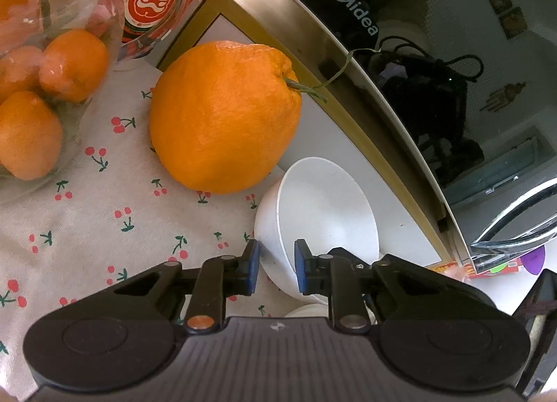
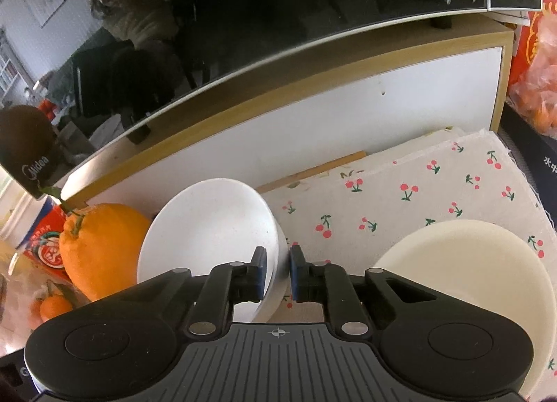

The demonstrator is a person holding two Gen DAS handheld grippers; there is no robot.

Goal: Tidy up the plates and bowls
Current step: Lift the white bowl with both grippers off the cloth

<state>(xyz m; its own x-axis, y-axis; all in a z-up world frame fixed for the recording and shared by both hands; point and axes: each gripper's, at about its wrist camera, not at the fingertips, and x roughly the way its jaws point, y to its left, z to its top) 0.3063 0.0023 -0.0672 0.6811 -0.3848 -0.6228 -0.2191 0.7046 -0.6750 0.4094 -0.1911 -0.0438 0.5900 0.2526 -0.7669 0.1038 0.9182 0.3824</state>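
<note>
Cherry-print cloth (image 2: 435, 193) below a microwave (image 2: 243, 36). White bowl (image 2: 209, 228) tilted beside the big orange (image 2: 101, 245), rim pinched by both right gripper (image 2: 277, 271) and left gripper (image 1: 272, 268). Cream plate (image 2: 470, 280) nearby, unstacked; sorting seemingly barely begun.

White bowl (image 1: 323, 214) (tilted) beside orange (image 1: 222, 116)

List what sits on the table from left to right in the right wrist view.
Big orange → white bowl, its rim between the right gripper fingers → cherry-print cloth → cream plate.
</note>
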